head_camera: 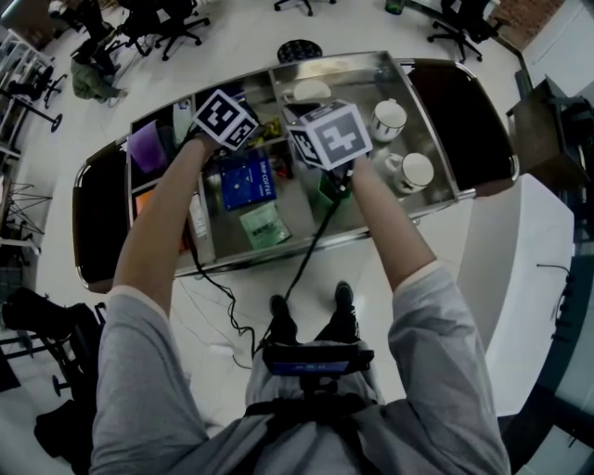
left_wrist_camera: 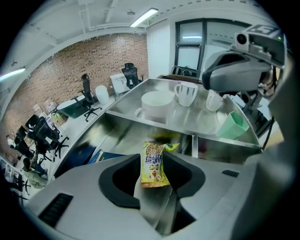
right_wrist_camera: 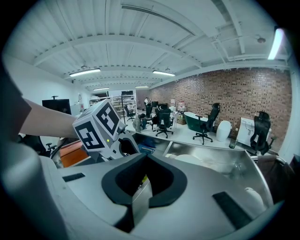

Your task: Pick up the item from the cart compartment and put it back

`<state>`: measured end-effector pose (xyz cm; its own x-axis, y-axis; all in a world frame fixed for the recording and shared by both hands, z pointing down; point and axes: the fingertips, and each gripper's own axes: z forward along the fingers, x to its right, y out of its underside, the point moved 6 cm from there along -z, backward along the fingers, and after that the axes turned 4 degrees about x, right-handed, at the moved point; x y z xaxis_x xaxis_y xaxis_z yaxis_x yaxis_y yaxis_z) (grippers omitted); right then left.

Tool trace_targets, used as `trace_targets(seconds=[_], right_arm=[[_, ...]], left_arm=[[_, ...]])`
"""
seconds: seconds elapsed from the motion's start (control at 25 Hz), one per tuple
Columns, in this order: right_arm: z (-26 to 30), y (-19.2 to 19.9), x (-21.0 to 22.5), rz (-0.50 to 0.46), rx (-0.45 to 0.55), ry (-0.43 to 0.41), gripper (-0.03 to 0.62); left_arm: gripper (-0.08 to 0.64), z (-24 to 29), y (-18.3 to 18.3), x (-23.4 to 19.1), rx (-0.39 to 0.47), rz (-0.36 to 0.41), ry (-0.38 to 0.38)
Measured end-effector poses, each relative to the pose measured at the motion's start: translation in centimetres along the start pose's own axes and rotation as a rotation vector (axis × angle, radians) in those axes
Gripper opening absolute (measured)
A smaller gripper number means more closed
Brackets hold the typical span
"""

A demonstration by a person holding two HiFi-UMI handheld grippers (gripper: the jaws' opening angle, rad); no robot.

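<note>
In the left gripper view a yellow snack packet (left_wrist_camera: 154, 165) stands upright between the tips of my left gripper (left_wrist_camera: 157, 188). The jaws are open and the pads do not press on it. Below it lies a steel cart compartment (left_wrist_camera: 117, 136) with a blue box (left_wrist_camera: 101, 156). In the head view the left marker cube (head_camera: 225, 119) hovers over the cart's middle compartments, and the right marker cube (head_camera: 329, 134) sits close beside it. My right gripper (right_wrist_camera: 140, 190) is shut with nothing in it and looks out across the cart.
The cart's tray (head_camera: 436, 139) carries two white cups (head_camera: 388, 119), (head_camera: 413, 172), a white bowl (head_camera: 311, 90) and a green cup (left_wrist_camera: 233, 125). A blue coffee box (head_camera: 246, 178) and a green packet (head_camera: 264, 224) lie in the middle compartment. Office chairs (head_camera: 176, 28) stand beyond the cart.
</note>
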<state>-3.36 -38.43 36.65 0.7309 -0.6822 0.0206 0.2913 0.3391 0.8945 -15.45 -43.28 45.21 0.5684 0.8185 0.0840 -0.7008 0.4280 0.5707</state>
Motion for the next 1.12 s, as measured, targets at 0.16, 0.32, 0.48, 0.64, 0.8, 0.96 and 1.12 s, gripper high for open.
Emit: trace_targets(seconds=[0.16,0.32,0.48,0.64,0.8,0.96,1.12], right_arm=[[-0.4,-0.1,0.0,0.000,0.001,0.003,0.009],[-1.1,-0.1,-0.3,0.002,0.004,0.006,0.009],[-2.1,-0.5,-0.7,-0.005,0.014,0.006,0.009],[-3.3,-0.8,-1.2,-0.011,0.027,0.005,0.009],[-4.7,-0.8,-2.0,-0.010,0.041,-0.005,0.009],[-6.3,0.1,-2.7,-0.002,0.058,-0.015,0.009],[-8.0,1.2,-3.3,0.010,0.075,-0.022,0.009]], left_arm=[[0.153,-1.1,-0.4,0.1,0.016,-0.001,-0.023],[0.139,-3.1,-0.9,0.7,0.068,-0.007,-0.061],[0.027,-6.0,-1.2,1.3,0.166,-0.042,-0.152],[0.006,-8.8,-0.7,2.6,0.280,-0.116,-0.210],[0.006,-11.9,1.0,4.1,0.399,-0.224,-0.277],[0.006,-15.0,3.2,5.6,0.514,-0.315,-0.335],[0.006,-18.1,5.5,7.1,0.608,-0.366,-0.400]])
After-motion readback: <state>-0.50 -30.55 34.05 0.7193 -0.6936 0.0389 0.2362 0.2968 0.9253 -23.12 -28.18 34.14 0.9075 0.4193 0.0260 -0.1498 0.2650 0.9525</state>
